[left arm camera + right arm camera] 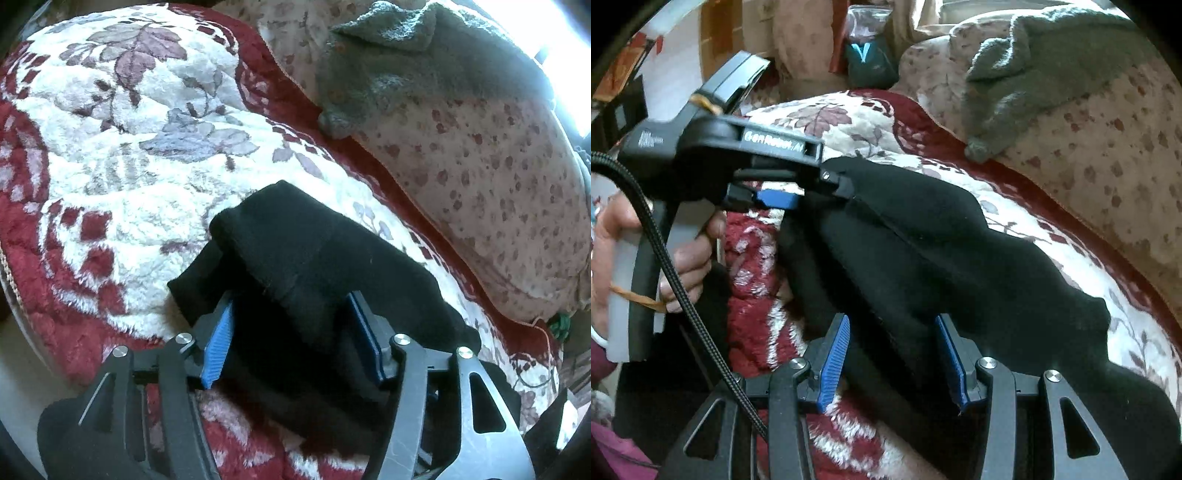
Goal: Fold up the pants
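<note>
The black pants (306, 266) lie bunched on a red and white floral blanket (122, 192). My left gripper (291, 306) is open, its blue pads either side of a fold of the pants, with cloth draped over and between the fingers. In the right wrist view the pants (960, 258) stretch across the blanket (849, 122). My right gripper (894, 325) is open with black cloth lying between its blue pads. The left gripper (827, 188) shows there from the side, its fingertips in the pants' far edge.
A grey knitted garment (413, 55) lies on a spotted beige cushion (498, 192) at the right, also seen in the right wrist view (1052, 62). A hand (683, 258) holds the left gripper's handle. A dark bag (868, 59) stands at the back.
</note>
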Available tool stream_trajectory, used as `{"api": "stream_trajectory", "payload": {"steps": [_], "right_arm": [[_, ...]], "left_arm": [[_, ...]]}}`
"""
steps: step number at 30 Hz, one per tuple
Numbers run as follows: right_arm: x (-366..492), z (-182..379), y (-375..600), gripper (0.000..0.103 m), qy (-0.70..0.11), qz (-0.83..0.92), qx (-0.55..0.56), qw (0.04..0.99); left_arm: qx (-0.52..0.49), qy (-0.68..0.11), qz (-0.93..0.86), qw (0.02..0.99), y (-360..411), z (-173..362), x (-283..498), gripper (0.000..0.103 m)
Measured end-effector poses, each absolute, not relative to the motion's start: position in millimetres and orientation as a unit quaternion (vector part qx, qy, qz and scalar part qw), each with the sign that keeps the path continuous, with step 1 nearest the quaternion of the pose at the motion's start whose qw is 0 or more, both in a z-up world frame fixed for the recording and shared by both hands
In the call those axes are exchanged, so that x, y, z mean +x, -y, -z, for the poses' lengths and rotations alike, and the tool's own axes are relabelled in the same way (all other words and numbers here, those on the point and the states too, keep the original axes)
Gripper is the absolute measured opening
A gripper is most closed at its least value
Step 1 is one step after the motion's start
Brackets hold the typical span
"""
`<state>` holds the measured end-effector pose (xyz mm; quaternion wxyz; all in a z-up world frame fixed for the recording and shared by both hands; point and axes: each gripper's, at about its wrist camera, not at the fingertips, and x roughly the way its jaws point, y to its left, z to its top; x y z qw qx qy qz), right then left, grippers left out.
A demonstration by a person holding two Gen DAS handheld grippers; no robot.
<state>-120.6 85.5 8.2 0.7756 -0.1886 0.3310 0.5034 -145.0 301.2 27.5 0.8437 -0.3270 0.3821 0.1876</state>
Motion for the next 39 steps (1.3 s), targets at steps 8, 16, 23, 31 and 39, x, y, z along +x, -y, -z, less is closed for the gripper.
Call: {"api": "stream_trajectory", "payload": {"steps": [8,16,23,31,39], "right_arm": [[-92.9,-18.8,-80.6,0.01,-0.346,-0.514,-0.139,0.772],[-102.1,-48.2,-64.8,0.01,-0.353,-0.554,-0.083,0.749],[-117.8,-17.6,-78.7,0.009,-0.393,-0.569,-0.085,0.717],[-112.3,-16.5,-71.3,0.019,-0.396,-0.557,-0.085,0.725],[-50.9,-30.3,17.7,0.027,-0.407,-0.456,0.018,0.791]], "left_arm": [[-0.334,-0.369,-0.185,0.847,-310.2,-31.8,-138.0,0.026],[-0.336,-0.345,-0.151,0.863,-310.8,-67.4,-163.8,0.015],[-0.323,-0.382,-0.194,0.844,-308.2,-25.9,-175.6,0.015],[-0.289,-0.37,-0.213,0.857,-304.8,-36.6,-179.5,0.025],[-0.255,-0.327,-0.242,0.877,-300.9,-74.9,-195.1,0.026]]}}
